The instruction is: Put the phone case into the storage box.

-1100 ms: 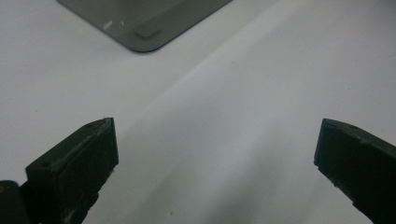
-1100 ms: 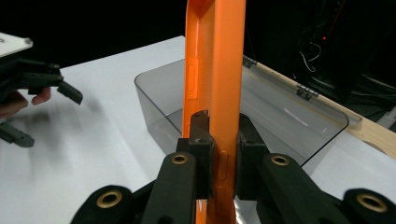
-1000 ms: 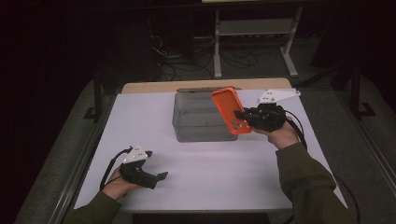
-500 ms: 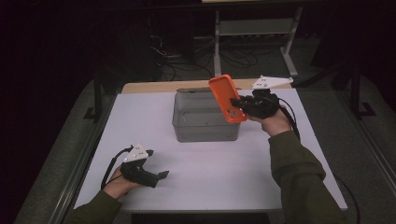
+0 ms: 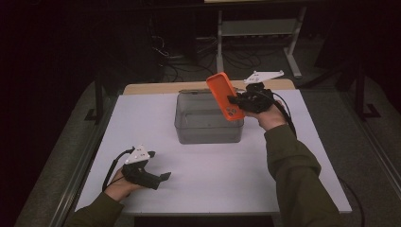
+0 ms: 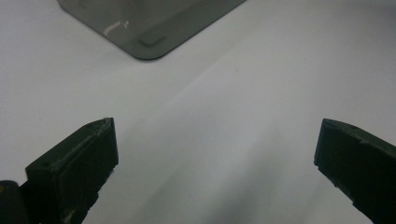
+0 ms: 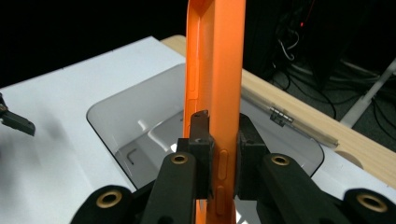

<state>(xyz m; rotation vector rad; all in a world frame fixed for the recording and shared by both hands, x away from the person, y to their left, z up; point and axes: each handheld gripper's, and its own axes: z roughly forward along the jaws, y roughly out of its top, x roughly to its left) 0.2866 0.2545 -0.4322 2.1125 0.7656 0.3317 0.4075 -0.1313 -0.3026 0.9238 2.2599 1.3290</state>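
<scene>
Right gripper [image 5: 235, 100]: jaws clamped on the edge of an orange phone case [image 5: 225, 96], held tilted in the air above the grey transparent bin [image 5: 208, 125]. Left gripper [image 5: 163, 177]: jaws spread wide, holding nothing, low over the white counter [image 5: 213, 175]. Beyond the counter, a dark room with a metal stand [image 5: 257, 28] and floor cables.

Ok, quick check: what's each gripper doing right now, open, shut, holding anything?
Left gripper: open, nothing between its jaws, low over the table.
Right gripper: shut on the orange phone case, held above the grey bin.
</scene>
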